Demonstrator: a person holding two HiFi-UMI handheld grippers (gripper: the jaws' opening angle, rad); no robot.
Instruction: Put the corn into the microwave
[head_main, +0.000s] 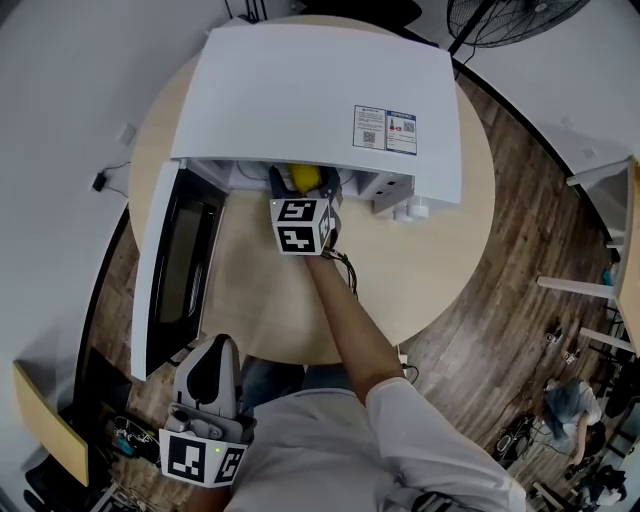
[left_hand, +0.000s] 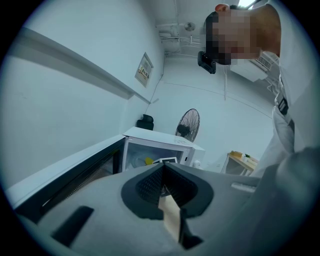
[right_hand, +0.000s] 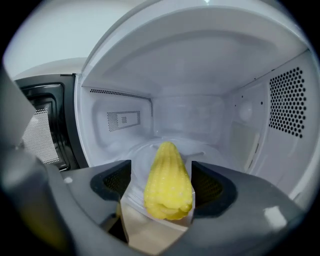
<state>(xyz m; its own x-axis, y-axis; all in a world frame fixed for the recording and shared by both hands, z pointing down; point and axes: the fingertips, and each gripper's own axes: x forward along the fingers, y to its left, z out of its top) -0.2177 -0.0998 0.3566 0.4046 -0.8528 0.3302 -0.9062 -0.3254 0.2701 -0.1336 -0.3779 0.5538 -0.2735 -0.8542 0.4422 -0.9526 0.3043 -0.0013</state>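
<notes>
Corn (right_hand: 168, 182), half hidden overhead by microwave (head_main: 320, 90), sits between parted fingers (right_hand: 116, 181) of right gripper (right_hand: 161, 171); left gripper (left_hand: 163, 167) closed.

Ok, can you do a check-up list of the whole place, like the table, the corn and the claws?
Surface: round wooden table, bare apart from the microwave.
Job's things: white microwave, door open; yellow corn inside it.
Clutter: nothing seen.
Grippers: right claw open, corn between its jaws; left claw shut, empty, held back off the table.
Cables: wires behind the right claw; black cable by the wall.
Surroundings: wooden floor, fan, another person far off.
</notes>
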